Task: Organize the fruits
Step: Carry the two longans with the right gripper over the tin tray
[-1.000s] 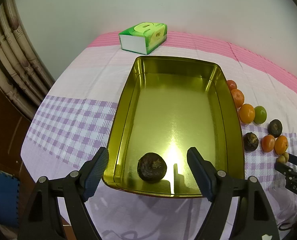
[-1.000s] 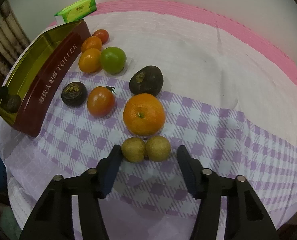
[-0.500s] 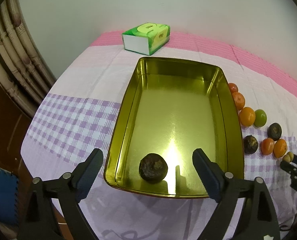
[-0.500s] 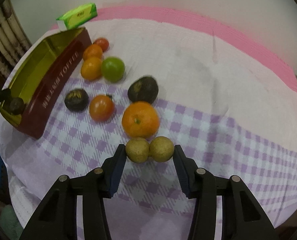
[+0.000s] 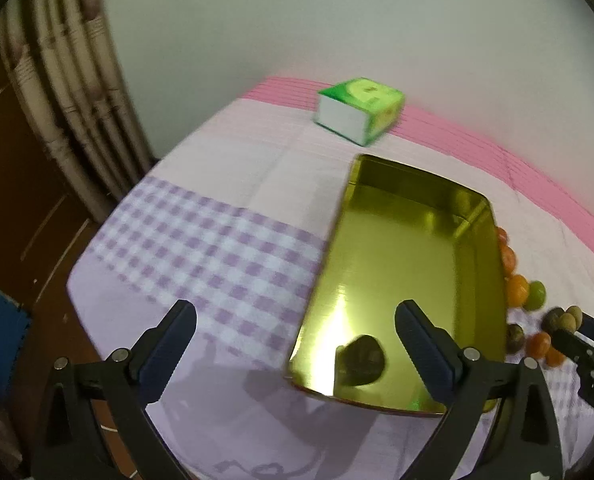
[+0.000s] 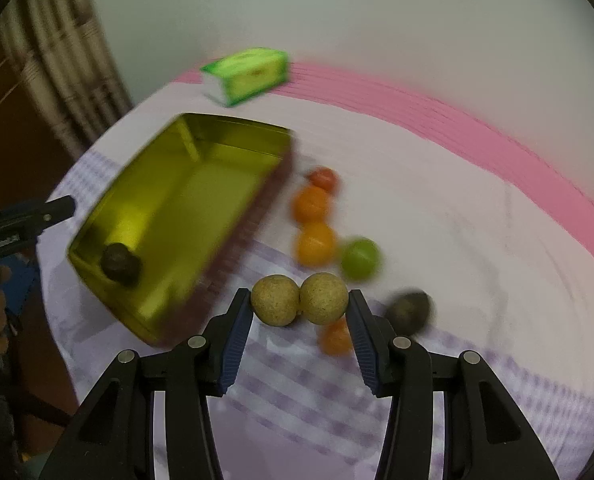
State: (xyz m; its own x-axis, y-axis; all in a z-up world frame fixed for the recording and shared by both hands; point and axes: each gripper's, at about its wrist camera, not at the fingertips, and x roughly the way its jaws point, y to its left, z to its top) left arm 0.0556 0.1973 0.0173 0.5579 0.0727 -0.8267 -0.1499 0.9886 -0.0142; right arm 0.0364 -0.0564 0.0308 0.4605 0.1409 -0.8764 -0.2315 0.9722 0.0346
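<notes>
My right gripper [image 6: 299, 307] is shut on two tan round fruits [image 6: 299, 299] held side by side, lifted above the cloth near the gold tin's [image 6: 169, 216] long side. A dark brown fruit [image 6: 119, 263] lies in the tin's near corner. In the left wrist view my left gripper [image 5: 295, 350] has its jaws opening wide with nothing between them, over the tin's [image 5: 409, 264] near left edge, and the dark fruit [image 5: 361, 359] sits in the tin just past its right finger. The right gripper [image 5: 577, 340] shows at the far right edge.
Several loose fruits lie right of the tin: oranges [image 6: 313, 242], a small red one [image 6: 323, 178], a green one [image 6: 359, 258] and a dark one [image 6: 411, 310]. A green tissue box [image 6: 247, 74] stands at the table's far side. Curtains hang at left.
The right gripper closed on the two tan fruits, lifted them off the cloth and carried them toward the tin. The left gripper opened wider and drew back to the left, away from the dark fruit.
</notes>
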